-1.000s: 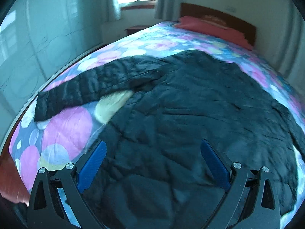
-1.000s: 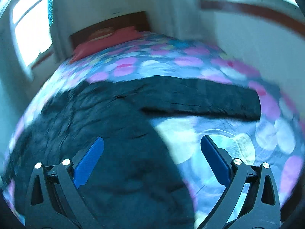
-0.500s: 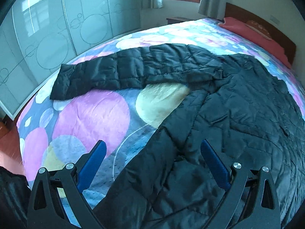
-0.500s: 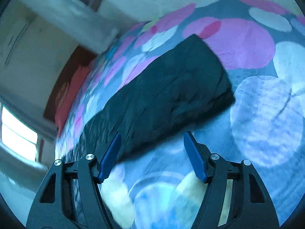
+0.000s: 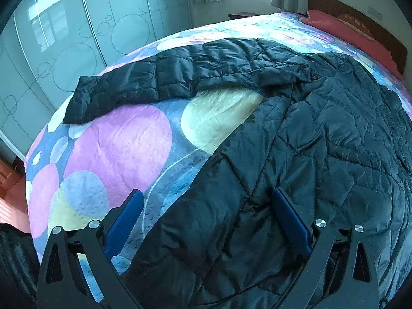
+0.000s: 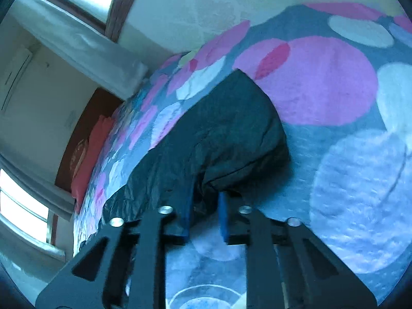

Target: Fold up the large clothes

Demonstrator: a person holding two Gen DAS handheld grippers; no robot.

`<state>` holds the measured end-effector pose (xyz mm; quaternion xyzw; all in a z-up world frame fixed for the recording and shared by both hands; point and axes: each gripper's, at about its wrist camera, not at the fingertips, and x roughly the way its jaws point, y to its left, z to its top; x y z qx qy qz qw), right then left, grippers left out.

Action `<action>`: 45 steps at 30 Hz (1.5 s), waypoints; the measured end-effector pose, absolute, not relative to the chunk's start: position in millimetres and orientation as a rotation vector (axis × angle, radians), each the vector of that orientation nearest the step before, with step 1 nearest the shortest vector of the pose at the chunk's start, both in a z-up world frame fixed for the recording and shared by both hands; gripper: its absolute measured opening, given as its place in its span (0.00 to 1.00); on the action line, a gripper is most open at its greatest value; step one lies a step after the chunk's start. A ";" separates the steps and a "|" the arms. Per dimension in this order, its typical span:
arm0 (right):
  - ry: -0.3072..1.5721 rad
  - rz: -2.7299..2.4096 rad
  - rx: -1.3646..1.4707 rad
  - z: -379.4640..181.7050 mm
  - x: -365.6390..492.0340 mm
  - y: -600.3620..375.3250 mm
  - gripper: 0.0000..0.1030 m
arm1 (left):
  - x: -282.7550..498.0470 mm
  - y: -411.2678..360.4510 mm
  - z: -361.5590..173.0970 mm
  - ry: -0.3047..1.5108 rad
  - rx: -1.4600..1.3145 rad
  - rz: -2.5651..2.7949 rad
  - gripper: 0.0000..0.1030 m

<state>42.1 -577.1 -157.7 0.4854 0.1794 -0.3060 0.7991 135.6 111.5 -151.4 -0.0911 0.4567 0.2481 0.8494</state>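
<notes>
Between the right hand-held gripper [image 6: 203, 215] fingers—narrowed, pinching—sits the jacket [image 6: 219, 139] sleeve edge.

- The black quilted jacket [image 5: 322, 139] ran past the left wrist frame at 3 to 5 o'clock.
- The right gripper [image 6: 204, 215] pads closed on a sleeve [image 6: 219, 139] fold; the contact was shadowed and blurred.
- The headboard [image 6: 77, 139] at 9 o'clock was smeared.
</notes>
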 end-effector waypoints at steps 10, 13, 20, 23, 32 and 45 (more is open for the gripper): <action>0.422 -0.443 0.634 -71.9 113.4 -470.0 0.07 | 136.6 117.6 -159.9 0.966 -0.240 0.500 0.96; 0.456 -0.345 0.529 -58.2 145.6 -420.8 0.07 | 136.7 117.6 -160.3 0.964 -0.243 0.498 0.96; 0.546 -0.087 0.362 -47.8 225.5 -297.0 0.07 | 137.4 119.3 -157.1 0.965 -0.235 0.480 0.96; 0.581 0.006 0.297 -49.8 246.0 -243.1 0.07 | 138.4 123.0 -158.7 0.970 -0.251 0.465 0.96; 0.767 0.184 0.139 -90.6 287.3 -117.3 0.07 | 139.7 122.1 -163.6 0.952 -0.251 0.459 0.96; 0.866 0.311 0.178 -100.4 276.3 -104.7 0.56 | 140.5 122.1 -165.5 0.951 -0.251 0.452 0.96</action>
